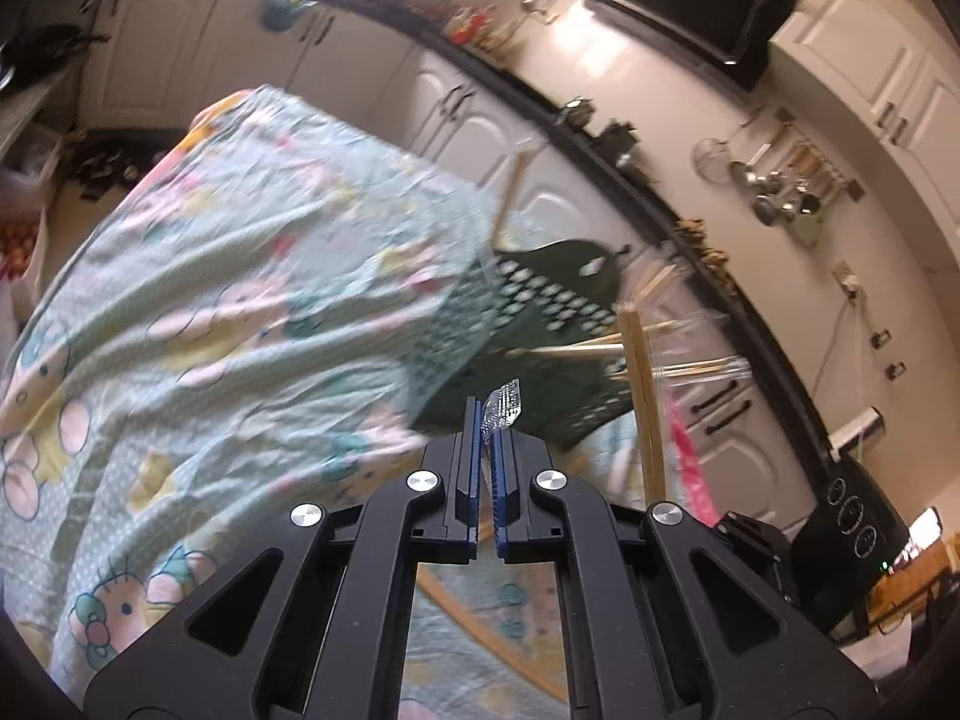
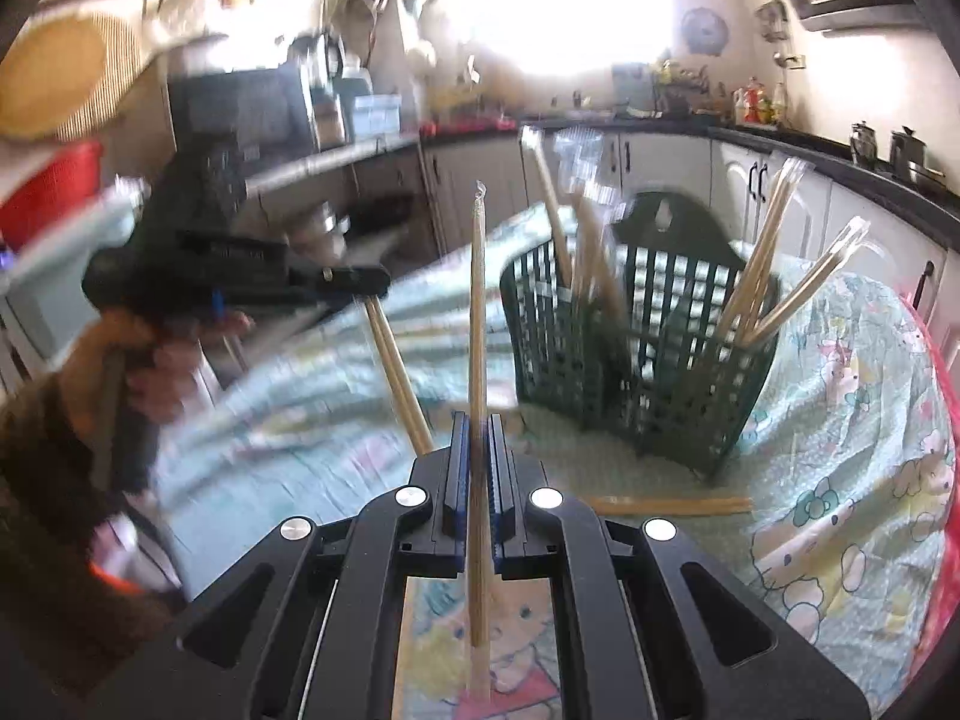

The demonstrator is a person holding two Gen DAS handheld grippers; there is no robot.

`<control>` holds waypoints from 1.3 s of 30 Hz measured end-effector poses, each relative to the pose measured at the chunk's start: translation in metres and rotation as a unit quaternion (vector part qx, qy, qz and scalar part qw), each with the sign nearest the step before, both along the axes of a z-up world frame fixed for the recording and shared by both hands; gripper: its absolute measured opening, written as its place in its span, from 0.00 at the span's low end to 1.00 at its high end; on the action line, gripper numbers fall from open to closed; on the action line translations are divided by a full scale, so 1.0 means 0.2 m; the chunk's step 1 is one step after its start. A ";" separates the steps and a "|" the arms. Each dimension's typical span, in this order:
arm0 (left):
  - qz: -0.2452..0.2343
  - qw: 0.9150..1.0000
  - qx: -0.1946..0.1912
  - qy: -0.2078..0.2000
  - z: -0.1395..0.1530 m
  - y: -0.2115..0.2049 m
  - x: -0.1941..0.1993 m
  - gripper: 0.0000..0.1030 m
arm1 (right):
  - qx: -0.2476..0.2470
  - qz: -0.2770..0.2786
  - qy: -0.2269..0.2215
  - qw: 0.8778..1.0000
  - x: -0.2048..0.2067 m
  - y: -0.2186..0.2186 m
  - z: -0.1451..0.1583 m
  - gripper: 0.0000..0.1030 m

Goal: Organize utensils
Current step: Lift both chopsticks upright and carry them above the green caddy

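A dark green slotted basket [image 2: 648, 348] stands on the cartoon-print cloth [image 2: 840, 420] and holds several wrapped chopstick pairs [image 2: 780, 264]. It also shows in the left wrist view [image 1: 540, 312]. My right gripper [image 2: 478, 426] is shut on a wrapped chopstick pair [image 2: 477, 312] that stands upright between the pads. My left gripper [image 1: 492, 420] is shut on a wrapped chopstick pair; only its clear wrapper end [image 1: 503, 405] shows there. In the right wrist view the left gripper [image 2: 360, 282] is blurred at the left, with the chopsticks [image 2: 399, 378] hanging below it.
One wrapped pair [image 2: 666, 504] lies flat on the cloth in front of the basket. Another stick [image 1: 486, 630] lies on the cloth under the left gripper. Kitchen cabinets [image 2: 750, 180] and a black countertop [image 1: 600, 144] ring the table. A red edge [image 2: 942, 420] borders the cloth at the right.
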State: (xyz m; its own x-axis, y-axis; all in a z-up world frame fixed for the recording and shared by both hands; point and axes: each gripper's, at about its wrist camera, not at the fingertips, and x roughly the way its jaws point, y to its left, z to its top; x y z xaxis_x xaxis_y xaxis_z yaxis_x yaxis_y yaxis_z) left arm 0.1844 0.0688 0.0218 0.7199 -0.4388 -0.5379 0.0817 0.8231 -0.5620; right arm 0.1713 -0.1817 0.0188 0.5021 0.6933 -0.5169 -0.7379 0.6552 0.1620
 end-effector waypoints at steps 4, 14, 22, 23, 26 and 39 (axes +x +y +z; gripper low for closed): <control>-0.020 0.999 0.000 -0.026 0.13 -0.06 0.00 0.01 | 0.046 -0.021 -0.020 0.999 -0.02 -0.04 0.13 0.05; -0.043 0.996 0.000 -0.082 0.42 -0.13 0.04 0.01 | 0.095 -0.109 -0.066 0.987 0.09 -0.19 0.39 0.05; -0.043 0.991 0.011 -0.129 0.66 -0.16 0.09 0.01 | 0.062 -0.155 -0.052 0.985 0.27 -0.21 0.43 0.05; -0.042 0.990 0.011 -0.133 0.68 -0.16 0.10 0.01 | 0.061 -0.154 -0.052 0.985 0.28 -0.22 0.43 0.05; -0.037 0.989 0.008 -0.144 0.74 -0.16 0.13 0.01 | 0.061 -0.160 -0.065 0.983 0.31 -0.21 0.44 0.05; -0.016 0.987 0.035 -0.157 0.83 -0.20 0.33 0.01 | 0.124 -0.208 -0.108 0.964 0.62 -0.12 0.36 0.05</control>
State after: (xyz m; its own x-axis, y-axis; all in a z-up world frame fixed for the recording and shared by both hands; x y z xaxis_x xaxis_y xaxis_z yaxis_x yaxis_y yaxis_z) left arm 0.2497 0.0298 0.1879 0.8421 -0.4337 -0.3207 0.2689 0.8529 -0.4475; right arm 0.2951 -0.2057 0.0900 0.8408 0.4980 -0.2123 -0.4542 0.8623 0.2241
